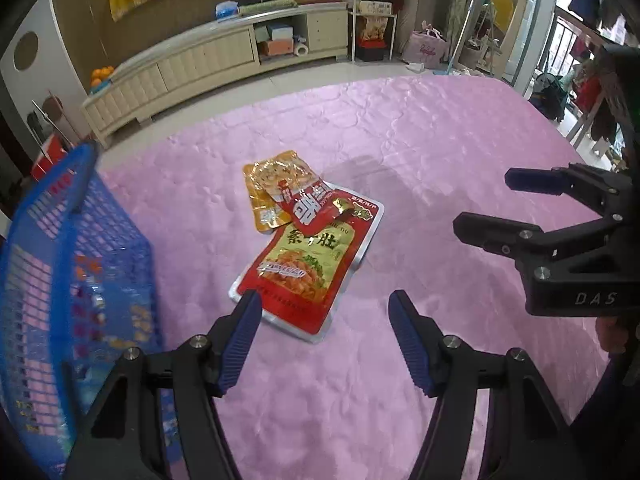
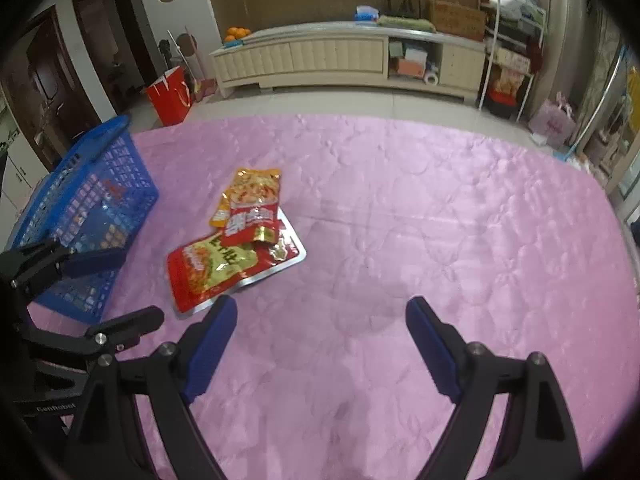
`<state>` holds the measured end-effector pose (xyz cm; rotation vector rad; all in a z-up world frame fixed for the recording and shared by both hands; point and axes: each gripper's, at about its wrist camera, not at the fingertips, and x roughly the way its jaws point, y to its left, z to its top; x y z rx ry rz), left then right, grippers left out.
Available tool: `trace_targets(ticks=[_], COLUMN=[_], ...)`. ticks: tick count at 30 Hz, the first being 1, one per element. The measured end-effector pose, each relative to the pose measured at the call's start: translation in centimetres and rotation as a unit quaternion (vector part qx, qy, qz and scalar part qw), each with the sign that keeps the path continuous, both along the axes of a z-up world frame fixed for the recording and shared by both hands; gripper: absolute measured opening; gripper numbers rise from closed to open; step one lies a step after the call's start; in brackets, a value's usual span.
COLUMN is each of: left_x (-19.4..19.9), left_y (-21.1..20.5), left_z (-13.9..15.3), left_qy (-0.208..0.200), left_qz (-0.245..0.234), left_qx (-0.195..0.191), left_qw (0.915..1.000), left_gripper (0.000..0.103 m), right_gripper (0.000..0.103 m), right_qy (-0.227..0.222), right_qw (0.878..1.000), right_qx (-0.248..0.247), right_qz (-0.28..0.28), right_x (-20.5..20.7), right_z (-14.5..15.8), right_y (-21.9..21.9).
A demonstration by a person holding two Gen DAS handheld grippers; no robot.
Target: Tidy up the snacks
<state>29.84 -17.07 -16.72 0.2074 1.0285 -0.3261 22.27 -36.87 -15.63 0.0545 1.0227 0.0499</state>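
Note:
Three snack packets lie overlapped on the pink cloth (image 1: 420,152): a large red packet (image 1: 308,272), a small red packet (image 1: 310,206) on top of it, and an orange packet (image 1: 272,188) behind. They also show in the right wrist view: large red packet (image 2: 212,270), small red packet (image 2: 250,224), orange packet (image 2: 252,190). My left gripper (image 1: 324,300) is open and empty, just in front of the large packet. My right gripper (image 2: 320,308) is open and empty, to the right of the pile; it shows in the left wrist view (image 1: 480,200). A blue basket (image 1: 60,264) stands to the left.
The blue basket (image 2: 88,216) holds several small snacks, seen through its mesh. Beyond the cloth are a cream low cabinet (image 2: 340,60), a red paper bag (image 2: 170,98) and a rack with boxes (image 2: 508,64).

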Motion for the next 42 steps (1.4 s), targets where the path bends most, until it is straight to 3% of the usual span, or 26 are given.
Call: trace_targets(ticks=[6, 18, 23, 25, 29, 36, 38, 42], left_x=[1.7, 4.4, 5.7, 5.8, 6.5, 6.5, 6.5, 6.3], left_y=[-0.8, -1.2, -1.1, -1.2, -0.3, -0.2, -0.4, -0.3], left_z=[-2.9, -5.7, -5.8, -6.1, -6.4, -6.4, -6.6, -6.0], left_qy=[0.012, -0.001, 0.014, 0.015, 0.037, 0.04, 0.041, 0.041], left_qz=[-0.013, -0.051, -0.066, -0.067, -0.05, -0.037, -0.032, -0.03], left_qx=[0.016, 0.053, 0.043, 0.048, 0.007, 0.004, 0.004, -0.002], left_qw=[0.9997, 0.9973, 0.9968, 0.9965, 0.998, 0.9985, 0.9986, 0.9987], left_gripper=[0.063, 0.066, 0.073, 0.085, 0.086, 0.087, 0.086, 0.064], right_gripper=[0.089, 0.089, 0.089, 0.089, 0.089, 0.089, 0.089, 0.089], right_qy=[0.008, 0.009, 0.019, 0.023, 0.024, 0.026, 0.027, 0.027], right_qw=[1.0, 1.0, 1.0, 1.0, 0.999, 0.999, 0.999, 0.999], right_qx=[-0.001, -0.011, -0.002, 0.006, 0.02, 0.023, 0.026, 0.03], right_qz=[-0.002, 0.008, 0.002, -0.002, -0.006, -0.012, -0.013, -0.016], right_x=[1.3, 2.0, 2.4, 2.5, 2.3, 2.3, 2.3, 2.3], right_z=[-1.5, -2.0, -2.6, -2.9, -2.9, -3.0, -3.1, -3.1], right_y=[-0.3, -0.6, -1.0, -1.3, -1.7, -2.1, -2.2, -2.4])
